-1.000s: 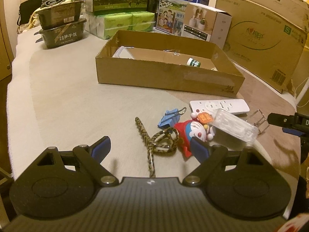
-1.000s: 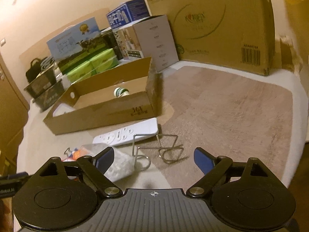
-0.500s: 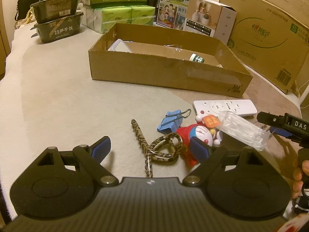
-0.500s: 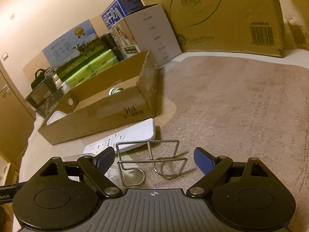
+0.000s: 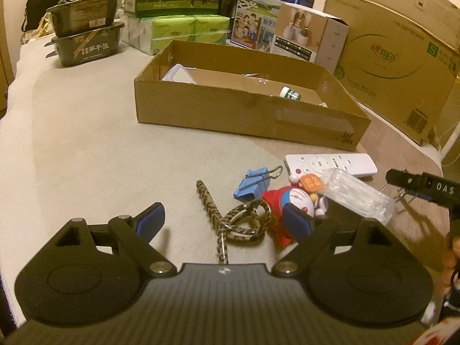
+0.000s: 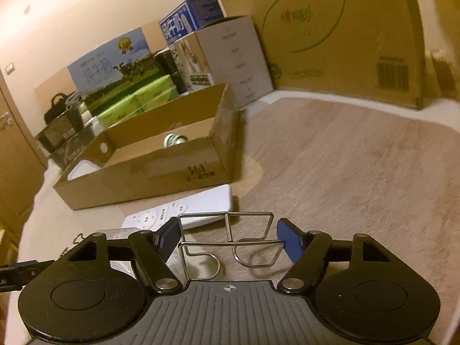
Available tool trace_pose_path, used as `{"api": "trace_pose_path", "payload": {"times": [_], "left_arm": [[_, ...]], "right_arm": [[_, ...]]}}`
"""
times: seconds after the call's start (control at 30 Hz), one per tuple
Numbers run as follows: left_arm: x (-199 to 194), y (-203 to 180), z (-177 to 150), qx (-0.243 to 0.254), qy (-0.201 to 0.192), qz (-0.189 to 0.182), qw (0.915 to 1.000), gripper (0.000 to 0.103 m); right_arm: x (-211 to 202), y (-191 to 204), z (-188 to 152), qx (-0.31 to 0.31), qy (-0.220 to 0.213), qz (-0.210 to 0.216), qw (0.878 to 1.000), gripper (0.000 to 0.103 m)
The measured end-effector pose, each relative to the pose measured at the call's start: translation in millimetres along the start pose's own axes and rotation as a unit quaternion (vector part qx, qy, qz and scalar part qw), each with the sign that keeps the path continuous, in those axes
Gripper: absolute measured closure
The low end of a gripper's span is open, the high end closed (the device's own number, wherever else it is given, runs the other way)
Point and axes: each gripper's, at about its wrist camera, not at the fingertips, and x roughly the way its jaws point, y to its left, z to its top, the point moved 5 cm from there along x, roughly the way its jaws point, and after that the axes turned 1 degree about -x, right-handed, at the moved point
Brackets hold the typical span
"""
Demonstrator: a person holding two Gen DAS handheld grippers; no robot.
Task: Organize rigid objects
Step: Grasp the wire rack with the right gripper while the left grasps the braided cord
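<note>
Left wrist view: the left gripper (image 5: 222,220) hangs spread over a patterned cord (image 5: 227,218) on the table (image 5: 86,149).

Right wrist view: the right gripper (image 6: 230,238), jaws closing, brackets a wire rack (image 6: 227,240) lying crosswise beside the remote (image 6: 184,210); pads apparently not yet pressing.

Binder clip (image 5: 253,181) blue; remote control (image 5: 330,164) white; Doraemon figure (image 5: 290,201) red, white and blue; lanyard (image 5: 230,218) snakeskin-patterned brown; wire rack (image 6: 230,238) silver; open cardboard box (image 5: 247,115) plain brown.
</note>
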Motion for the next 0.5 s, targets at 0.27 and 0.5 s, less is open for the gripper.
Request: {"api": "trace_pose_path", "payload": {"times": [0.27,0.5], "left_arm": [[11,1,-4,0.002,0.009,-0.004,1.0,0.032],[19,-5,-6,0.026,0.015,0.006,0.9995,0.05]], "right_arm": [[-8,-7,-2,0.0,0.008,-0.021,1.0,0.03],[-6,-2,-1,-0.006,0.011,-0.017,1.0,0.03]]}}
